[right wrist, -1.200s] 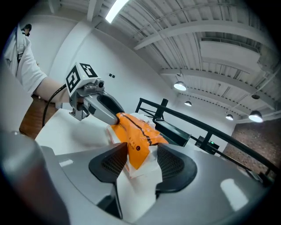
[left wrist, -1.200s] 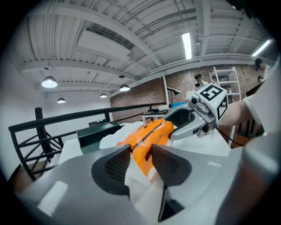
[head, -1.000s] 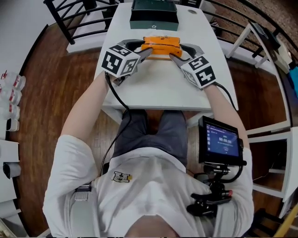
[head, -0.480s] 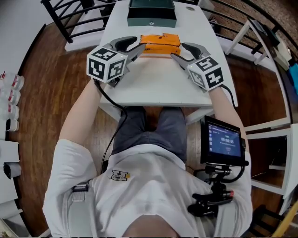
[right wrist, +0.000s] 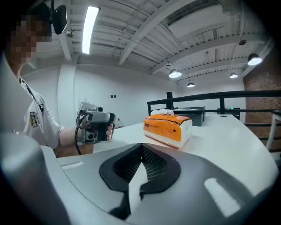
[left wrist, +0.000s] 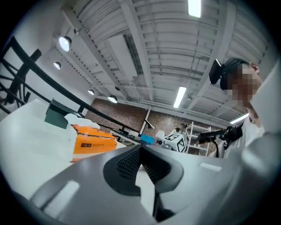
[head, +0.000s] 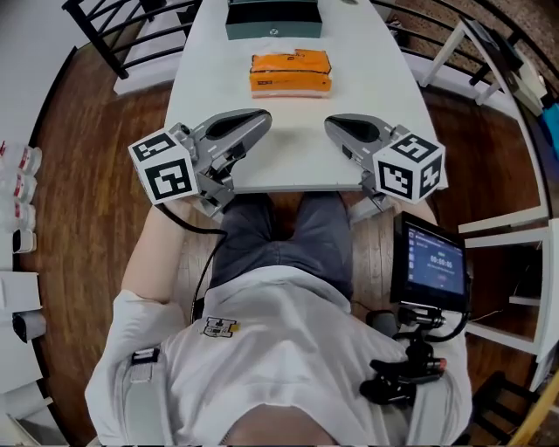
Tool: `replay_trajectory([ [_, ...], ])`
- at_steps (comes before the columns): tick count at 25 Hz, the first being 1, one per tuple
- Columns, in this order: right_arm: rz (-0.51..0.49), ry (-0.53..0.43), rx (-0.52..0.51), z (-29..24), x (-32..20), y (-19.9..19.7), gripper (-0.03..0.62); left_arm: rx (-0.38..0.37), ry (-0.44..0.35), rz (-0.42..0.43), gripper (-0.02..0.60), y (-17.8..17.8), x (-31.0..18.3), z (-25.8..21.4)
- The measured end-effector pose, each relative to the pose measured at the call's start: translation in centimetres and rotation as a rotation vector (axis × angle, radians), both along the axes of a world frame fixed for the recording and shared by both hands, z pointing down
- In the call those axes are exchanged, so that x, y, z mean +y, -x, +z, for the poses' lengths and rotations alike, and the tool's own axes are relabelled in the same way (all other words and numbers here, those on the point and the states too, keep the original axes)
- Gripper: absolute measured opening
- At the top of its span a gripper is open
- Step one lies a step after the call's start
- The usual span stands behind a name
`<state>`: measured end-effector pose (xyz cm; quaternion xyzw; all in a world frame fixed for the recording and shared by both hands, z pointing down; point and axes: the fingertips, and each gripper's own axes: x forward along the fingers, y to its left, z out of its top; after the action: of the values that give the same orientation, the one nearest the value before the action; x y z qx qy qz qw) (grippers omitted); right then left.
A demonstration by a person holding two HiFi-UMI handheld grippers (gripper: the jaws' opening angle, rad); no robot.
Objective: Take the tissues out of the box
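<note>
Tissue pack (head: 291, 72): lying free, well apart from both grippers.
Left gripper (head: 259, 118): jaws closed together, empty.
Right gripper (head: 332, 125): likewise closed, empty; seemingly parked at table (head: 297, 161) edge.

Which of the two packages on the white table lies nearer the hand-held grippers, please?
The orange plastic-wrapped tissue pack; the dark green box sits beyond it at the far edge.

Head view steeply down over table (head: 288, 131); gripper views low, tilted upward, all sharing tissue pack (head: 290, 72).
</note>
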<state>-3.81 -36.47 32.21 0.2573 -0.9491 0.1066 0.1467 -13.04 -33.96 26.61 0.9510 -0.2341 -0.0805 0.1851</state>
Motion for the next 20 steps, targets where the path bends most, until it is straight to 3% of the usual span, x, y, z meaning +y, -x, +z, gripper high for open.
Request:
replay_trajectory([
  [6,-0.020,0.003,0.015,0.4,0.3,0.5,0.000,-0.161,-0.021,0.020,0.000,-1.6,0.5,1.8],
  [20,-0.031,-0.001,0.013,0.1,0.5,0.2,0.000,-0.171,-0.017,-0.027,0.000,-1.6,-0.2,1.7],
])
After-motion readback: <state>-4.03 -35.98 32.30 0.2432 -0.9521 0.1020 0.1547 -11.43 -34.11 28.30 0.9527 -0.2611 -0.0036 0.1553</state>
